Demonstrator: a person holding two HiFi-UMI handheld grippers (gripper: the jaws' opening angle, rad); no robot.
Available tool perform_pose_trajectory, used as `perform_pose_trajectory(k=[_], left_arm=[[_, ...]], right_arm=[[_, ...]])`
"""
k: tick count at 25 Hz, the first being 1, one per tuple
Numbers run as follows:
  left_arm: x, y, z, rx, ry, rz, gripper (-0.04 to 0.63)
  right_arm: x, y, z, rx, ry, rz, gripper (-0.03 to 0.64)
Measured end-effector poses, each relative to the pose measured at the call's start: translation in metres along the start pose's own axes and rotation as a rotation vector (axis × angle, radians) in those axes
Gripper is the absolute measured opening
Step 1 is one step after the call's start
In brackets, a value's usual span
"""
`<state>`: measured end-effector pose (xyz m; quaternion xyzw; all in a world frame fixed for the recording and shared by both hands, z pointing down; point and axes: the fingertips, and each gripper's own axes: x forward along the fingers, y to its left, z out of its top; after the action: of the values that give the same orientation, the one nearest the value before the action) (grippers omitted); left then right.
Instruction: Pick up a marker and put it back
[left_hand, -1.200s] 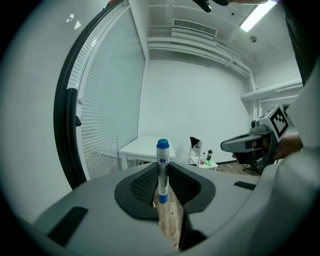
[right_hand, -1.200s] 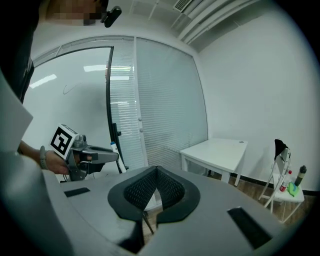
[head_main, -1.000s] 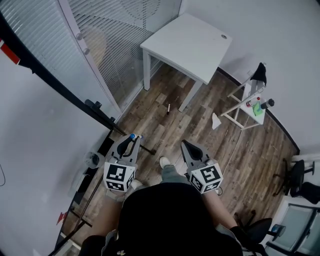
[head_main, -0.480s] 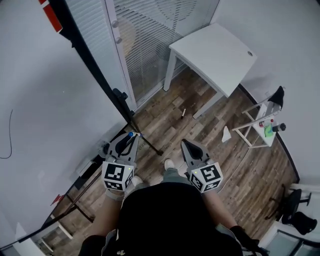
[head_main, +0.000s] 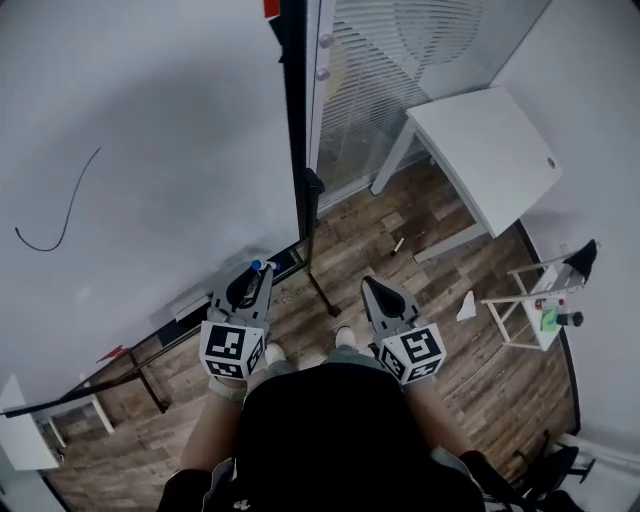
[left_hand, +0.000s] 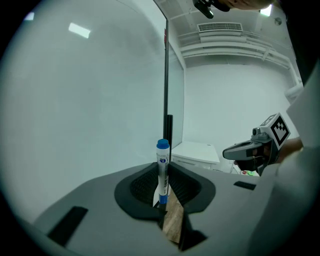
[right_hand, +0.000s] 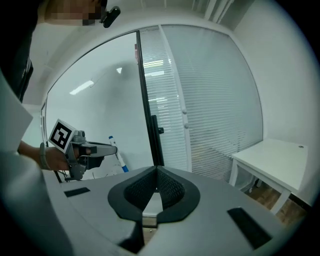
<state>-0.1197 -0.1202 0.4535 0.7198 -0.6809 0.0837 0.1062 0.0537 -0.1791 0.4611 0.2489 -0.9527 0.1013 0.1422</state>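
A white marker with a blue cap (left_hand: 162, 170) stands upright between the jaws of my left gripper (left_hand: 161, 197), which is shut on it. In the head view the marker's blue cap (head_main: 256, 266) pokes out of the left gripper (head_main: 250, 285) close to the whiteboard (head_main: 140, 150). The right gripper view shows the same marker (right_hand: 117, 155) in the left gripper (right_hand: 107, 148) from the side. My right gripper (head_main: 378, 293) is held level beside it, its jaws closed together with nothing between them (right_hand: 156, 186).
The large whiteboard carries a thin black drawn line (head_main: 55, 215). Its black frame post (head_main: 297, 130) stands just ahead, with a blind-covered glass wall (head_main: 400, 70) behind. A white table (head_main: 495, 150) is at the right, and a small rack (head_main: 545, 305) sits on the wooden floor.
The view has swung left towards the whiteboard, which now fills the left half. Both grippers keep their pose, and the left one still holds the marker.
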Motion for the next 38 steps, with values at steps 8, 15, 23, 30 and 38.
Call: perform_pose_trajectory(k=[8, 15, 23, 30, 38], left_arm=[[-0.031, 0.038, -0.022, -0.049, 0.023, 0.135, 0.078], [-0.044, 0.056, -0.05, -0.084, 0.069, 0.2, 0.078], [-0.041, 0.066, -0.077, -0.11, 0.088, 0.225, 0.08], [-0.038, 0.07, -0.099, -0.121, 0.111, 0.222, 0.08], [-0.036, 0.072, -0.111, -0.141, 0.11, 0.218, 0.08]], right_arm=[[0.039, 0.034, 0.008, -0.049, 0.024, 0.132, 0.028], [0.055, 0.051, 0.007, -0.073, 0.053, 0.188, 0.028], [0.06, 0.059, -0.002, -0.085, 0.097, 0.199, 0.028], [0.059, 0.06, -0.012, -0.088, 0.131, 0.184, 0.028], [0.056, 0.065, -0.018, -0.091, 0.151, 0.178, 0.028]])
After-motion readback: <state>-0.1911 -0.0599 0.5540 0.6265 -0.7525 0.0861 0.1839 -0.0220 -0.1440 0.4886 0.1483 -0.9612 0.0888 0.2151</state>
